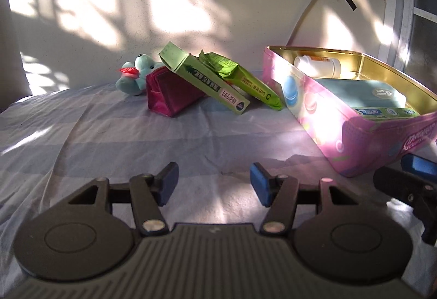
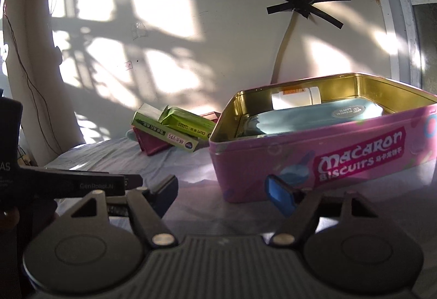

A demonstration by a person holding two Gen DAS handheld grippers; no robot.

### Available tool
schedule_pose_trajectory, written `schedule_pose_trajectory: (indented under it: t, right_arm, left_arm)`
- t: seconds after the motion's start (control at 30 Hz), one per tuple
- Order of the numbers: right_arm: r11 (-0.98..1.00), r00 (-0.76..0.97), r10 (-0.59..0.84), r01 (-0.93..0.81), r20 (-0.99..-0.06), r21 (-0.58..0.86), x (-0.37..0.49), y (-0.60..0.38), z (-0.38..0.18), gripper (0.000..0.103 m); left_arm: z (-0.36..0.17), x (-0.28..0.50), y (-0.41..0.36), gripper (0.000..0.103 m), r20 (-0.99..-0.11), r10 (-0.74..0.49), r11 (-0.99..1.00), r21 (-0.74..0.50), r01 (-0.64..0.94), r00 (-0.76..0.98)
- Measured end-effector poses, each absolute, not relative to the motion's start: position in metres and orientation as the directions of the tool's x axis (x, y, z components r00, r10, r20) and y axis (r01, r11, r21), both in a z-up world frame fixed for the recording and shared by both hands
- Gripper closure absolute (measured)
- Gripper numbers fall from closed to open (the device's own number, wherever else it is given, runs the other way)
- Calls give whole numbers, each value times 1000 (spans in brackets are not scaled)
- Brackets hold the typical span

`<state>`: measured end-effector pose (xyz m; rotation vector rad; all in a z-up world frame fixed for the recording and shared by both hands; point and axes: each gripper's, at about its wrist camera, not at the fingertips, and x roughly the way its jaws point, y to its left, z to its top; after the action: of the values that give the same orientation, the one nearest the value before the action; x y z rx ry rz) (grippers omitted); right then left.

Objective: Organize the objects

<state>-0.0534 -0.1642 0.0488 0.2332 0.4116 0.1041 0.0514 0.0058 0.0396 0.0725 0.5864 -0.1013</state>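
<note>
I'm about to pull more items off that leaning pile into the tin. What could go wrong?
1. The long green carton leans on the magenta folded pouch, with the crumpled green packet beside it; lifting one may topple the others.
2. The pink macaron biscuit tin already holds a teal pouch and white bottle, so space looks tight.

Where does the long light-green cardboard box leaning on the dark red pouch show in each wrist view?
Left wrist: the long light-green cardboard box sits centre, slightly left, its upper end propped on the dark red pouch.
Right wrist: the same box sits left of centre, farther off, over the pouch.
Shared landmark: the pink macaron biscuit tin, right of the box in both.
</note>
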Motion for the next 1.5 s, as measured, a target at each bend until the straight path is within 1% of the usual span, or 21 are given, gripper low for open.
schedule_pose_trajectory:
  t: [0.17, 0.33, 0.43, 0.5, 0.57, 0.6, 0.67, 0.77, 0.87, 0.93, 0.97, 1.0, 1.07, 1.1, 1.17, 1.27, 1.4, 1.5]
  right_arm:
    - [973, 893, 186, -110, -409, 202, -44, -137, 48, 30]
    - [975, 877, 215, -167, -429, 145, -30, -112, 51, 33]
    - [974, 874, 227, -207, -429, 93, -17, -96, 57, 34]
    - [972, 876, 230, -228, -423, 55, -5, -86, 61, 36]
    - [970, 881, 227, -244, -415, 14, 9, -75, 66, 36]
    - [968, 885, 223, -250, -409, -13, 19, -67, 69, 36]
    - [964, 894, 212, -259, -395, -68, 36, -54, 74, 36]
    - [939, 916, 187, -272, -355, -209, 65, -27, 79, 39]
    - [908, 932, 144, -258, -333, -330, 93, -4, 78, 41]
    - [889, 940, 111, -238, -322, -390, 109, 8, 74, 43]
    - [881, 943, 92, -226, -320, -416, 117, 12, 72, 47]
    - [874, 945, 74, -216, -319, -435, 123, 15, 70, 57]
    - [858, 945, 42, -201, -325, -473, 133, 19, 64, 70]
    - [851, 950, 27, -185, -310, -491, 134, 19, 62, 73]
    - [841, 957, 17, -169, -288, -513, 127, 17, 62, 75]
    - [841, 963, 41, -178, -268, -511, 105, 10, 66, 76]
    - [809, 957, 130, -254, -261, -530, 48, -1, 63, 76]
    - [754, 939, 225, -337, -261, -564, -8, -12, 54, 74]
  left_arm:
    - [31, 59, 27, 42, -565, -38, 997, 39, 73, 824]
    - [24, 67, 58, 42, -568, 5, 998, 50, 28, 823]
    - [21, 73, 86, 41, -560, 61, 998, 46, -43, 827]
    - [19, 75, 104, 39, -548, 98, 995, 26, -101, 831]
    - [19, 77, 121, 38, -557, 51, 989, -87, -119, 829]
    - [19, 76, 125, 38, -547, 38, 986, -118, -122, 836]
    - [19, 76, 126, 38, -541, 25, 983, -142, -120, 841]
    - [20, 75, 126, 38, -525, 7, 981, -161, -108, 851]
    - [19, 75, 131, 38, -507, 0, 974, -194, -114, 862]
    - [19, 77, 135, 38, -511, -11, 969, -217, -116, 860]
    - [18, 78, 137, 38, -514, -21, 966, -232, -115, 858]
    - [18, 79, 138, 38, -515, -26, 964, -241, -115, 857]
    - [18, 80, 140, 38, -515, -34, 961, -252, -113, 857]
    - [17, 80, 140, 38, -515, -36, 961, -253, -112, 857]
    - [17, 81, 140, 38, -516, -38, 962, -251, -108, 856]
    - [18, 81, 141, 38, -516, -43, 961, -255, -105, 856]
    - [17, 80, 148, 37, -512, -67, 949, -298, -103, 857]
    - [16, 79, 150, 37, -510, -75, 944, -313, -104, 857]
